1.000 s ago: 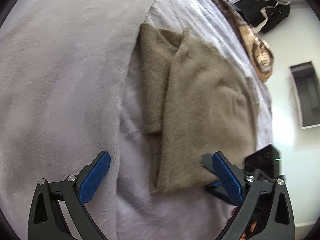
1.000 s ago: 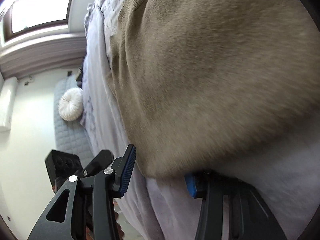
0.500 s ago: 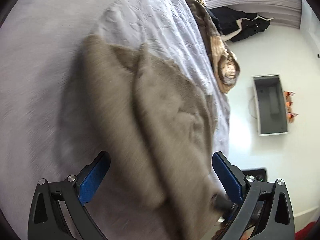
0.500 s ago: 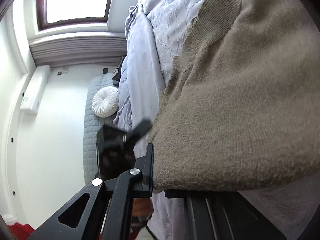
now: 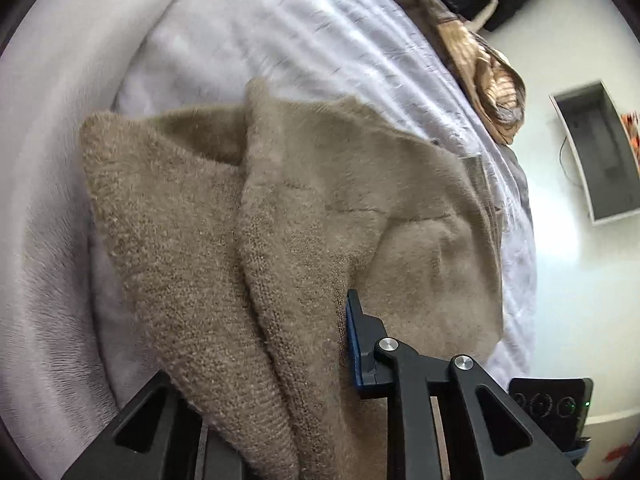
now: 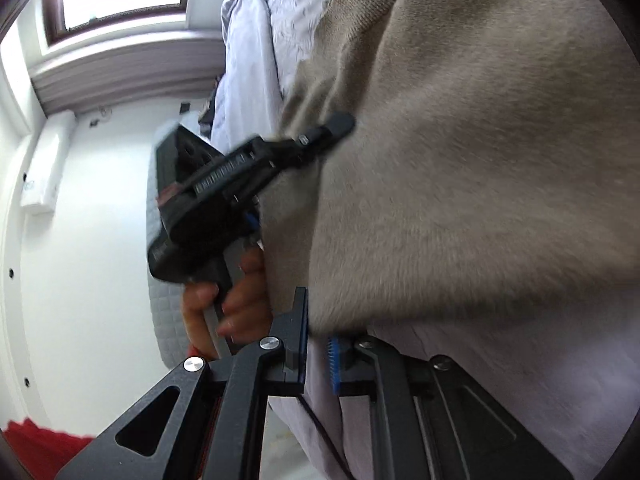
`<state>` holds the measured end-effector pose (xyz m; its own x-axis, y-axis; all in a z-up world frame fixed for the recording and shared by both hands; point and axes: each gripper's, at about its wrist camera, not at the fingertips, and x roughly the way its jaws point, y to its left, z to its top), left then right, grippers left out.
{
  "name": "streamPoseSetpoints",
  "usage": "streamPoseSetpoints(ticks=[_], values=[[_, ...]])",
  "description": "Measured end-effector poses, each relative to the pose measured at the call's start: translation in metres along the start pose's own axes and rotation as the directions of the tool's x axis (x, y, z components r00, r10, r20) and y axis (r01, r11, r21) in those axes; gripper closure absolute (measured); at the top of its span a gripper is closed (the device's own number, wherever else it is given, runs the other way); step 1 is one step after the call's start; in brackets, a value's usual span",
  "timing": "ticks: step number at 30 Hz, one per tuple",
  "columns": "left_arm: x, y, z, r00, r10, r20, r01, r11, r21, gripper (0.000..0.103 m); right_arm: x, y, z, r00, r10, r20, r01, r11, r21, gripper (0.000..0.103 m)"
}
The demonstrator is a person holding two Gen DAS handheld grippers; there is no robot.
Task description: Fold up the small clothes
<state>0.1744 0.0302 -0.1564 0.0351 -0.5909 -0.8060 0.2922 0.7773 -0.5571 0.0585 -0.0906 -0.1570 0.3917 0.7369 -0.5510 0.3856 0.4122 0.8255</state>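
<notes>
On a pale bedspread (image 5: 328, 32), the left gripper (image 5: 304, 364) clamps a bunched ridge of the tan knit garment (image 5: 304, 208); the right gripper (image 6: 316, 344) pinches its near hem (image 6: 344, 320); uneven pulls could skew the fold, or the thick knit slip free.

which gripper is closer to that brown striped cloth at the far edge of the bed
Left. The left hand-held gripper, clamped on the tan knit, faces the striped cloth. The right hand-held gripper grips the knit's other edge; the cloth isn't in its view.
</notes>
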Motion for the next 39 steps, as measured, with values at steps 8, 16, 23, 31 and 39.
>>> streamPoseSetpoints(ticks=[8,16,23,31,39], values=[[-0.021,-0.068,0.013,0.997,0.034,0.066,-0.039,0.996,0.080,0.085,-0.103,-0.020,0.001,0.980,-0.173,0.101,0.181,0.980,-0.077,0.091],[0.009,-0.198,0.034,0.993,0.106,0.053,-0.115,0.968,0.223,0.085,-0.201,-0.065,0.040,0.936,-0.222,0.274,0.227,0.974,0.015,0.091],[0.125,-0.288,0.014,0.956,0.292,-0.027,-0.259,0.883,0.391,0.085,-0.223,-0.112,0.068,0.936,-0.195,0.294,0.174,0.980,0.096,0.091],[0.142,-0.326,0.000,0.957,0.289,-0.010,-0.257,0.867,0.427,0.044,-0.227,-0.137,0.068,0.954,-0.118,0.275,0.089,0.989,0.117,0.091],[0.096,-0.346,-0.005,0.995,0.098,0.028,-0.100,0.897,0.431,0.036,-0.241,-0.154,0.076,0.945,0.003,0.328,-0.065,0.982,0.178,0.091]])
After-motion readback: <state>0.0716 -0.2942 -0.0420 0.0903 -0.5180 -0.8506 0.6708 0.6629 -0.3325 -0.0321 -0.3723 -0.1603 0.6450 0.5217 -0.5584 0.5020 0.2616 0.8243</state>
